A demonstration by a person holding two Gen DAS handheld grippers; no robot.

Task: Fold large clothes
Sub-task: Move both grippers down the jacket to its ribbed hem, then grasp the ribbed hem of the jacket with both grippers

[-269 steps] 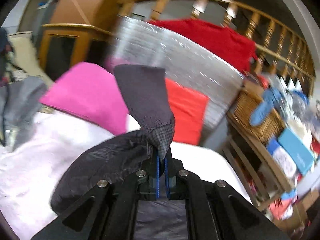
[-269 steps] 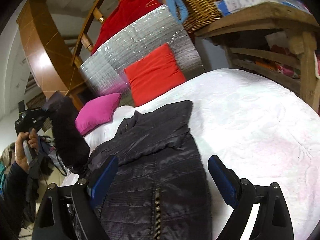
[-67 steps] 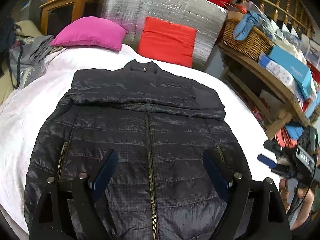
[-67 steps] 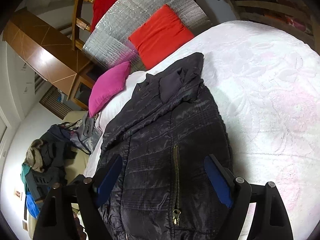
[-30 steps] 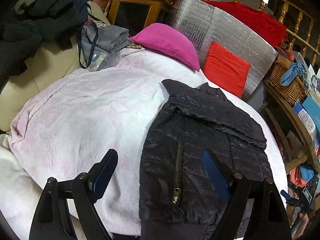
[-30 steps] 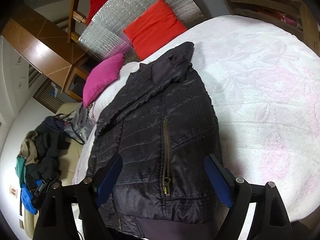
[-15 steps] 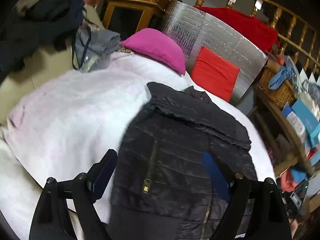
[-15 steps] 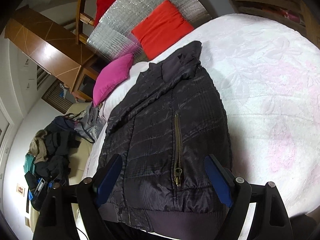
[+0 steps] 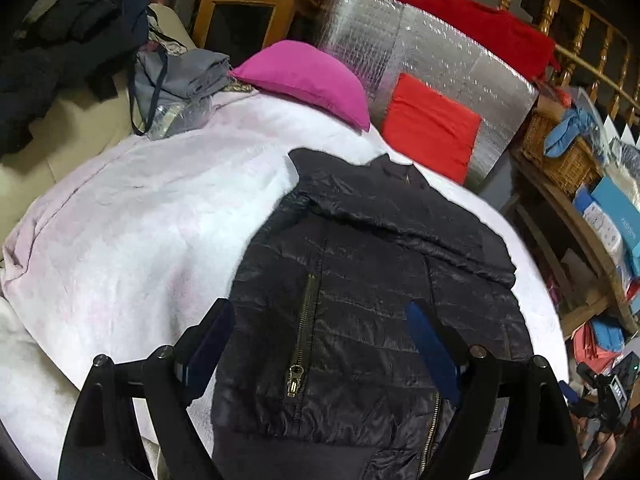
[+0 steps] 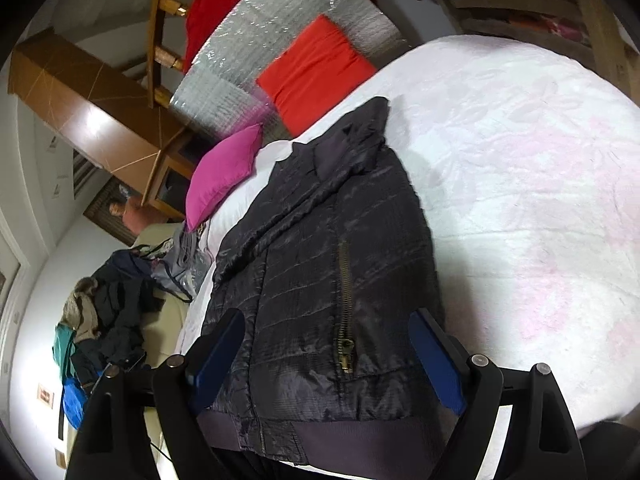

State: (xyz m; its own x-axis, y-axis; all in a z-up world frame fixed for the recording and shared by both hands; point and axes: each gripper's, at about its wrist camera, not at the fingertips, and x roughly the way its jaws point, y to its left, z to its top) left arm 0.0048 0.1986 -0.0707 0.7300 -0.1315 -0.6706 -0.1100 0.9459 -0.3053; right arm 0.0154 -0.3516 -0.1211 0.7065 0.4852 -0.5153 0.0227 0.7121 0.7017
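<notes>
Black jacket [image 10: 320,272] spread flat on white bedspread [image 10: 520,184]; right gripper [image 10: 326,344] wide open, hovering over hem [image 10: 304,436].

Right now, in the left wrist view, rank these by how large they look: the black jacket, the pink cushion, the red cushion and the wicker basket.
1. black jacket, nearest the camera, so flattered
2. pink cushion and red cushion: too alike to rank
3. wicker basket, partly hidden

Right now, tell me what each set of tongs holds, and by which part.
Nothing is held. The left tongs and right tongs both stand open above the jacket, pads clear of the fabric.
</notes>
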